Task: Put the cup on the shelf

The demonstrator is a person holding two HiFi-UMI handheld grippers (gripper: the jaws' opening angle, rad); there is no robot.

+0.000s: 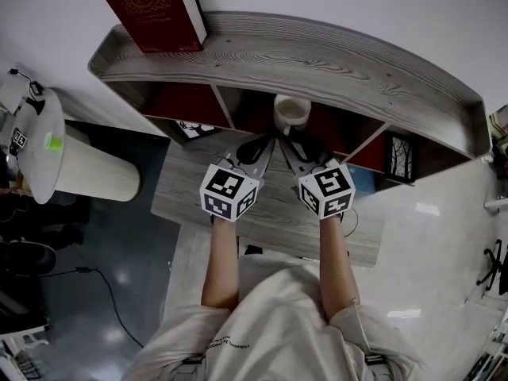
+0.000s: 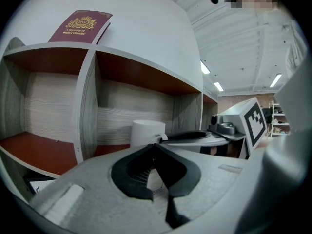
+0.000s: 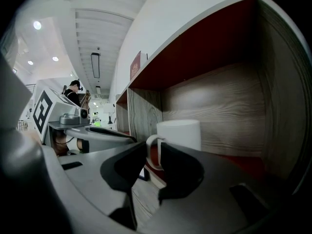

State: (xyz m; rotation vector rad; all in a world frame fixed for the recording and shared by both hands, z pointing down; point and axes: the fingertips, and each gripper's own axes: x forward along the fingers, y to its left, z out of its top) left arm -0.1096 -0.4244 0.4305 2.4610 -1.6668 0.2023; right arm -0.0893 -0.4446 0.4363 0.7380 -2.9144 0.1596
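Note:
A white cup (image 1: pixel 291 113) stands upright on the red floor of the middle compartment of the grey wooden shelf (image 1: pixel 333 62). Both grippers point at it side by side from the low grey table. My left gripper (image 1: pixel 260 143) is shut and empty, its tips meeting just short of the cup (image 2: pixel 147 130). My right gripper (image 1: pixel 292 143) is open by a narrow gap (image 3: pixel 153 147). Through that gap shows the handle of the cup (image 3: pixel 180 134), which points left. The cup sits slightly beyond the tips; I see no contact.
A red book (image 1: pixel 155 6) leans on the shelf's top at the left. Red compartments lie on both sides of the cup's compartment. A round white side table (image 1: pixel 40 145) stands far left. A person (image 3: pixel 74 89) is in the far background.

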